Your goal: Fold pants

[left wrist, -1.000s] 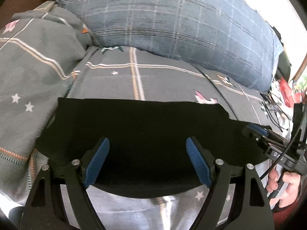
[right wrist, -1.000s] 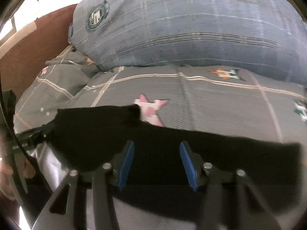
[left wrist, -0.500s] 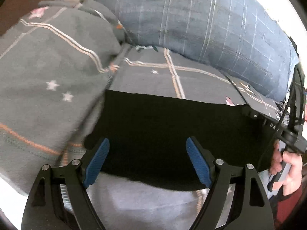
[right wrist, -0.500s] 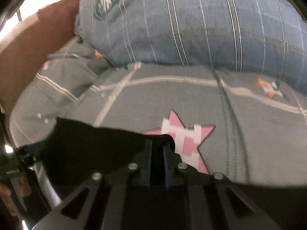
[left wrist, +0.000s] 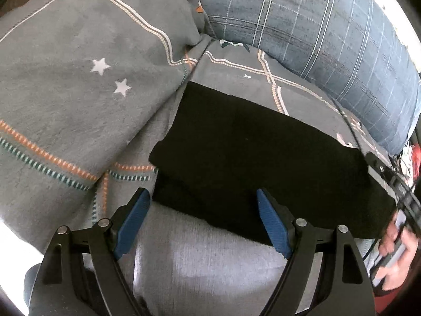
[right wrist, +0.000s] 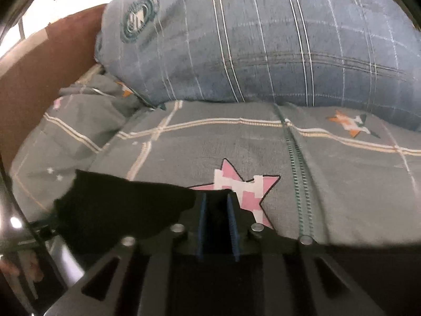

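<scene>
Two grippers: right gripper [right wrist: 216,205] clenched on black pants' [left wrist: 263,158] edge, left gripper [left wrist: 202,205] spread wide.

My 2 fisheye views bend hard at dark rims; daylight blows out corners, and my right view smears slightly.

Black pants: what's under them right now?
The pants lie on the grey star-print bedspread; a pink star shows just past their edge. Whatever lies beneath the fabric itself is covered.

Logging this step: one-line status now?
left claw: open, empty | right claw: shut on black pants | pants: folded on bedspread
</scene>
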Demonstrator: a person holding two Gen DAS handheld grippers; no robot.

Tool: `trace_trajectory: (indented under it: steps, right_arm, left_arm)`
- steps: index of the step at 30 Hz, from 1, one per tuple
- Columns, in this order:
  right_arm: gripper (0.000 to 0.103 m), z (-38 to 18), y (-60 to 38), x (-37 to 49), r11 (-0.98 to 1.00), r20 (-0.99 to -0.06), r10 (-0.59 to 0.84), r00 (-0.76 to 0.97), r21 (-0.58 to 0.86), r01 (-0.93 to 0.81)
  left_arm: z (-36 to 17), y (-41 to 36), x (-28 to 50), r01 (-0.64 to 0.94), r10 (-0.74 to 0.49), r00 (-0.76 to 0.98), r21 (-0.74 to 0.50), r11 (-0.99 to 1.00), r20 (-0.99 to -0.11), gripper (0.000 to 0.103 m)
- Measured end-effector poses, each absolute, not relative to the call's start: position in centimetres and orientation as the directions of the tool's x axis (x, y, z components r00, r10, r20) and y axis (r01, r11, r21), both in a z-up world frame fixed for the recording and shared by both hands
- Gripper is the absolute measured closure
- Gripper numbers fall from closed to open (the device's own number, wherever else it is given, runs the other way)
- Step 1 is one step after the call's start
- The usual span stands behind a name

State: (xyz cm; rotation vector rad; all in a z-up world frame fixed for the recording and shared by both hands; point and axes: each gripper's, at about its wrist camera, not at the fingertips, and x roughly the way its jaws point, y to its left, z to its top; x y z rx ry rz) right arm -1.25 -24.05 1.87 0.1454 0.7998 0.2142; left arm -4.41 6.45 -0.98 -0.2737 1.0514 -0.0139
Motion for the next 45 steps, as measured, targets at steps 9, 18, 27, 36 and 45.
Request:
trace_trajectory:
  steps: [9,18,27,36,45]
  right_arm:
    - [0.042,3.0,-21.2,-7.1,0.909,-0.655,0.414,0.632,0.259,-0.327]
    - [0.044,0.9,-15.3,-9.4,0.841,-0.67,0.495,0.553,0.21,-0.499]
    - [0.099,0.2,-12.5,-8.8,0.845,-0.718,0.413,0.56,0.073,-0.53]
    - [0.103,-2.2,-12.5,-9.3,0.837,-0.752,0.445,0.486,0.157,-0.524]
    - [0.069,1.7,-16.5,-10.4,0.859,-0.674,0.471,0.57,0.201,-0.471]
  left_arm:
    - [3.0,5.6,-6.1,-0.067,-0.159,0.586,-0.243,0.968,-0.795,0.02]
    - [1.6,2.4,-3.9,-0.017,-0.191,0.553,-0.241,0.97,-0.811,0.02]
    - [2.0,2.2,-3.8,-0.011,-0.191,0.566,-0.239,0.971,-0.802,0.02]
    - [0.0,1.4,-3.0,-0.019,-0.135,0.559,-0.176,0.984,-0.818,0.02]
    - [1.5,1.0,-3.9,-0.005,-0.144,0.591,-0.182,0.983,-0.794,0.02]
